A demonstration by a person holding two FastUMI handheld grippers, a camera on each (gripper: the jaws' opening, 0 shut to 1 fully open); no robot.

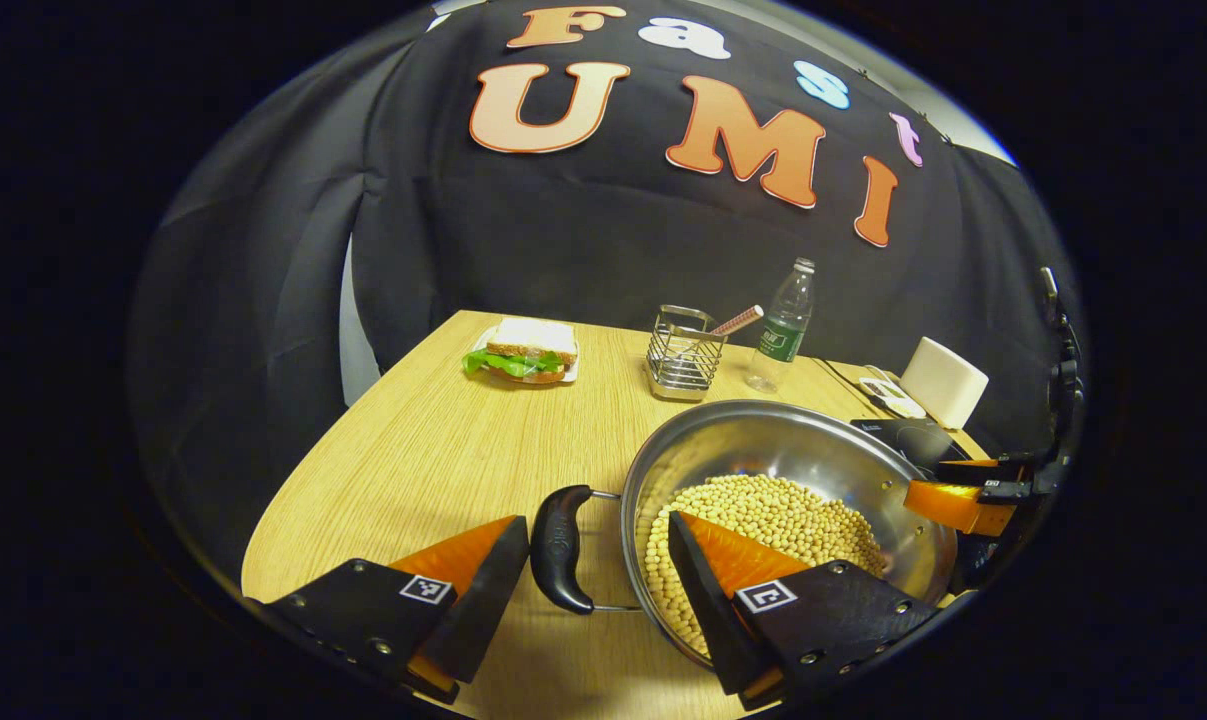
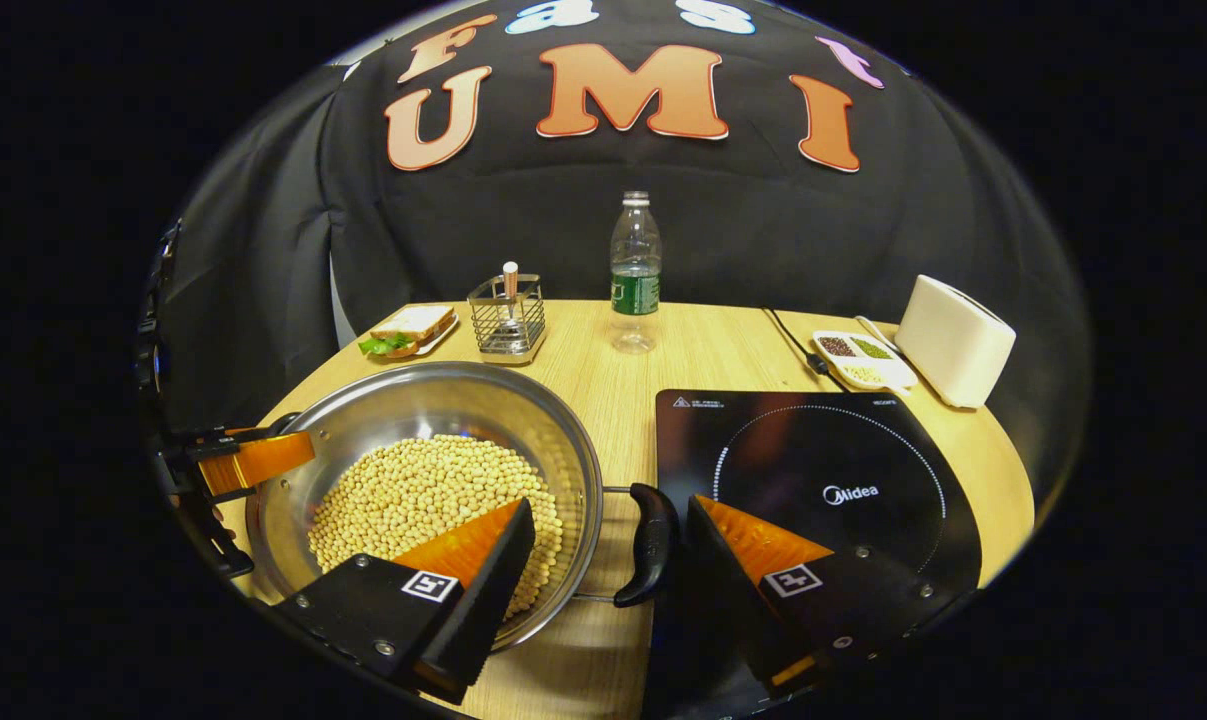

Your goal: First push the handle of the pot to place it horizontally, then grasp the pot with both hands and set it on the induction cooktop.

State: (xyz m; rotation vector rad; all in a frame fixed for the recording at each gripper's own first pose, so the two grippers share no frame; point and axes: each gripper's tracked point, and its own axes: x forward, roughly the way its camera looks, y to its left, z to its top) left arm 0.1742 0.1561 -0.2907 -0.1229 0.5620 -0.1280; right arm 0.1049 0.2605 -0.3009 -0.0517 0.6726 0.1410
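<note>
A steel pot (image 1: 813,450) (image 2: 433,400) holding soybeans (image 1: 773,520) (image 2: 413,490) stands on the wooden table. In the left gripper view its black side handle (image 1: 561,548) lies between the fingers of my left gripper (image 1: 595,585), which is open; one finger hangs over the beans, the other outside the handle. In the right gripper view the opposite black handle (image 2: 649,545) sits between the fingers of my open right gripper (image 2: 611,575), straddling the rim. The black induction cooktop (image 2: 823,440) lies just right of the pot. Each gripper also shows across the pot in the other's view.
At the table's back stand a sandwich on a plate (image 1: 523,352) (image 2: 411,330), a wire holder (image 1: 685,355) (image 2: 508,315), a water bottle (image 1: 783,325) (image 2: 635,270), a small divided dish (image 2: 861,358) and a white toaster (image 2: 955,340). A cable (image 2: 791,340) runs behind the cooktop.
</note>
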